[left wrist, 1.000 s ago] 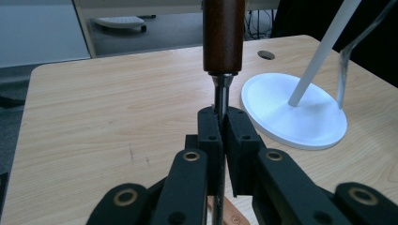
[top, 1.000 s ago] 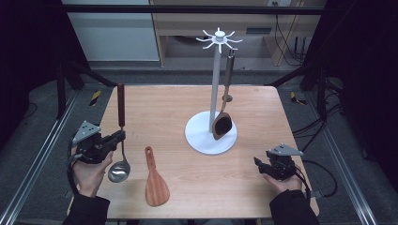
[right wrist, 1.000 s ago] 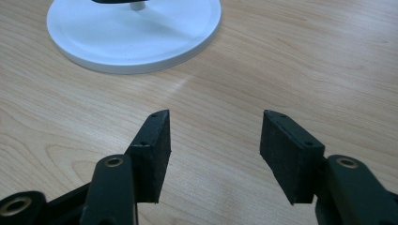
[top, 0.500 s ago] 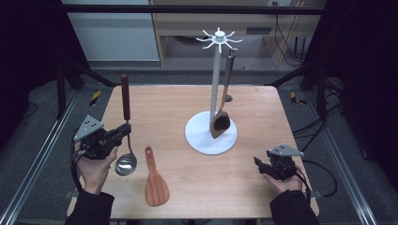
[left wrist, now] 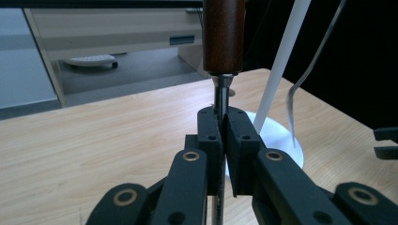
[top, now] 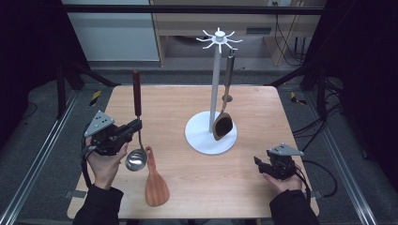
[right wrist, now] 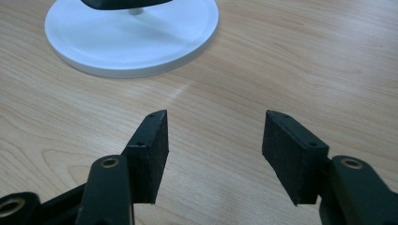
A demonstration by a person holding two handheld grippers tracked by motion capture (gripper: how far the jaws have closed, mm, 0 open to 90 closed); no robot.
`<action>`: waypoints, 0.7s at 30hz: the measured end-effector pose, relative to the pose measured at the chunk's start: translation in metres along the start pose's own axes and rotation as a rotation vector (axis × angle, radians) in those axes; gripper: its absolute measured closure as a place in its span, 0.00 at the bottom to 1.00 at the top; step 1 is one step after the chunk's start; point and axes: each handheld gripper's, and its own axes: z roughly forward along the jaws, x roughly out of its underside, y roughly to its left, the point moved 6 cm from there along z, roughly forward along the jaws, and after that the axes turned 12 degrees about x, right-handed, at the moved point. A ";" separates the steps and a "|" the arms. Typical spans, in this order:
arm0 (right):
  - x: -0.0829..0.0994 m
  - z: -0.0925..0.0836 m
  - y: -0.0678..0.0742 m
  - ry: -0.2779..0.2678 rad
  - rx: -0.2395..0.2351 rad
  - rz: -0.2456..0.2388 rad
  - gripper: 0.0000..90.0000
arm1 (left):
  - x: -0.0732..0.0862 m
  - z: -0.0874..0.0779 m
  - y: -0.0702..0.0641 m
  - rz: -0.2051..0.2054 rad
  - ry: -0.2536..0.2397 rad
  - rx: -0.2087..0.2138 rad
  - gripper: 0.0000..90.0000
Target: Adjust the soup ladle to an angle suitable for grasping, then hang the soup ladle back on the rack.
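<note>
My left gripper (top: 136, 126) is shut on the steel shaft of a ladle (top: 136, 160), whose dark red wooden handle points away from me and whose bowl hangs near the table. In the left gripper view the jaws (left wrist: 224, 124) pinch the ladle shaft (left wrist: 219, 98) just below the wooden handle (left wrist: 223, 35). A wooden rice spatula (top: 155, 180) lies flat beside the bowl. My right gripper (top: 259, 161) rests at the front right, open, with bare table between its jaws (right wrist: 213, 140).
A white utensil rack (top: 210, 136) stands mid-table, with hooks at the top of its pole and a dark-headed spatula (top: 222, 125) hanging from one hook. Its round base (right wrist: 136, 37) lies just ahead of the right gripper. Metal frame rails flank the table.
My left gripper has carried the ladle up and to the right, toward the rack. The right gripper has stayed where it was.
</note>
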 end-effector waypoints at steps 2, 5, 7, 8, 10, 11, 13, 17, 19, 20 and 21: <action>0.000 0.000 0.000 -0.001 0.000 -0.002 0.46 | -0.004 0.002 -0.002 0.004 -0.010 0.008 0.95; 0.000 0.000 -0.001 -0.002 0.003 -0.003 0.44 | -0.011 0.005 -0.006 0.012 -0.022 0.016 0.95; 0.000 0.001 0.000 -0.002 0.006 -0.005 0.43 | -0.016 0.007 -0.009 0.017 -0.035 0.022 0.95; 0.000 0.001 -0.001 -0.002 0.008 -0.006 0.43 | -0.019 0.008 -0.010 0.020 -0.037 0.026 0.95; 0.000 0.001 -0.001 -0.004 0.008 -0.006 0.42 | -0.024 0.011 -0.013 0.025 -0.043 0.031 0.95; 0.000 0.001 -0.001 -0.006 0.007 -0.006 0.42 | -0.026 0.012 -0.015 0.027 -0.042 0.035 0.95; 0.000 0.000 -0.001 -0.004 0.007 -0.001 0.41 | -0.029 0.016 -0.018 0.033 -0.039 0.040 0.95; 0.000 0.001 -0.001 0.000 0.009 0.001 0.41 | -0.034 0.024 -0.022 0.045 -0.035 0.052 0.95; 0.000 0.001 -0.001 -0.003 0.011 -0.001 0.41 | -0.036 0.029 -0.024 0.052 -0.029 0.057 0.95; 0.000 0.001 -0.001 -0.004 0.010 -0.001 0.41 | -0.037 0.030 -0.025 0.054 -0.026 0.060 0.95; 0.000 0.001 -0.001 -0.004 0.011 0.000 0.41 | -0.037 0.032 -0.026 0.056 -0.026 0.061 0.95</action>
